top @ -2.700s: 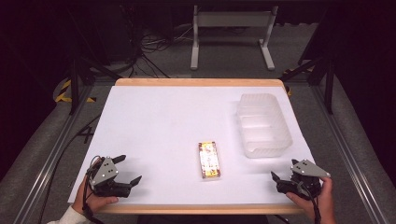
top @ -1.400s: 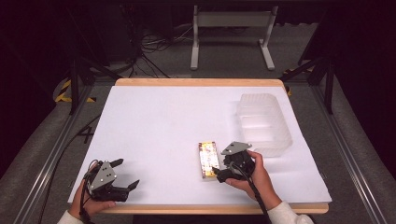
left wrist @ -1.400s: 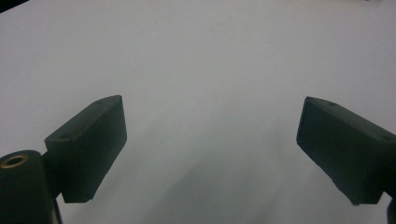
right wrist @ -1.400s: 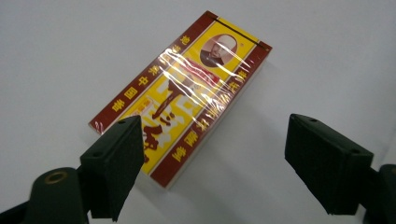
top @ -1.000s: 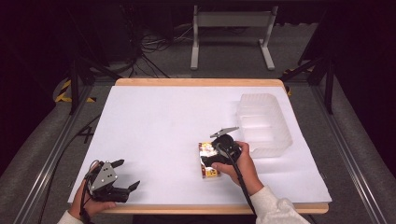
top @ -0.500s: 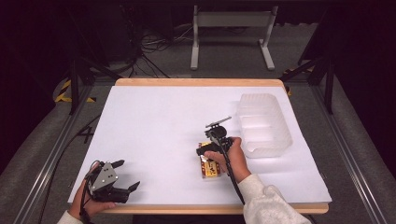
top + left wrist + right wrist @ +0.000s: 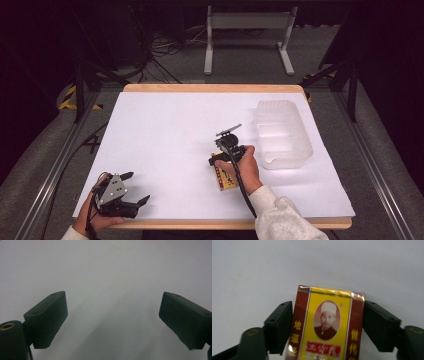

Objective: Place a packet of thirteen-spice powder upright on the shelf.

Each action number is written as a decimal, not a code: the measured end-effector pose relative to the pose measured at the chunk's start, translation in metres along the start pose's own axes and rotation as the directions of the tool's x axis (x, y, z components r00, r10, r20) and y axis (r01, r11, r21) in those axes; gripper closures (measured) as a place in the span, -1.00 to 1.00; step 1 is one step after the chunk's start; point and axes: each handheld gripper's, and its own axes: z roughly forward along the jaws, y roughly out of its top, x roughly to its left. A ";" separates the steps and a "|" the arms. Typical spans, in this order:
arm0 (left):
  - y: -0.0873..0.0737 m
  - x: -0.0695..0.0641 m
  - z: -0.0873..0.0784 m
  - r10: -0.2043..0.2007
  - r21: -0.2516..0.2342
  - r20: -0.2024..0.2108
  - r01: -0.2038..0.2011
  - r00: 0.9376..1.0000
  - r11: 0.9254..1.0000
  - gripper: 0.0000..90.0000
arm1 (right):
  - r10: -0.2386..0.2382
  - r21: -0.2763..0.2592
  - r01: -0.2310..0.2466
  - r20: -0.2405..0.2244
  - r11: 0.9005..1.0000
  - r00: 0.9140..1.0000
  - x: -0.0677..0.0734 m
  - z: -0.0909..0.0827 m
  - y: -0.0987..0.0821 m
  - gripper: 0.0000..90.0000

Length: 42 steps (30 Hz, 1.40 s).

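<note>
From the high view: right gripper (image 7: 220,157) moved in from the worktop (image 7: 165,130) edge onto the snack packet (image 7: 226,180), beside the clear container (image 7: 282,135). In the left gripper view: jaws wide apart over bare worktop. In the right gripper view: jaws just closed, now clamped on the packet's sides, probably ready for lifting.

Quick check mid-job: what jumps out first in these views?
The yellow-and-maroon packet near the table's middle stands out, gripped on both long sides by the right gripper, whose fingers have just closed on it. Right of it sits an empty translucent tray. The left gripper rests open at the front left edge.
</note>
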 end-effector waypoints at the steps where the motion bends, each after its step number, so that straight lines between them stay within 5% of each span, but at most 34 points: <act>1: 0.000 0.000 0.000 0.002 0.003 -0.001 -0.002 1.000 1.000 -0.80 | -0.009 -0.021 0.009 0.007 1.000 1.000 0.000 -0.003 0.000 -0.29; 10: 0.000 -0.001 0.000 0.006 0.006 0.001 -0.006 1.000 1.000 -0.80 | -0.089 0.005 0.089 0.036 0.996 0.995 0.005 -0.001 0.001 -0.29; 21: 0.000 -0.001 0.000 0.006 0.008 -0.001 -0.006 1.000 1.000 -0.80 | -0.084 -0.159 0.087 0.030 0.983 0.996 0.001 -0.043 0.001 -0.28; 31: 0.001 -0.002 0.001 0.013 0.007 0.001 -0.013 1.000 1.000 -0.80 | -0.094 -0.288 0.107 0.059 0.952 0.994 -0.014 -0.074 -0.002 -0.28; 34: 0.001 -0.001 0.001 0.009 0.008 0.003 -0.009 1.000 1.000 -0.80 | -0.102 -0.341 0.120 0.070 0.933 0.992 -0.019 -0.081 -0.001 -0.28; 42: 0.000 -0.002 0.000 0.011 0.010 0.004 -0.011 1.000 1.000 -0.80 | -0.100 -0.411 0.131 0.097 0.902 0.990 -0.036 -0.090 0.005 -0.28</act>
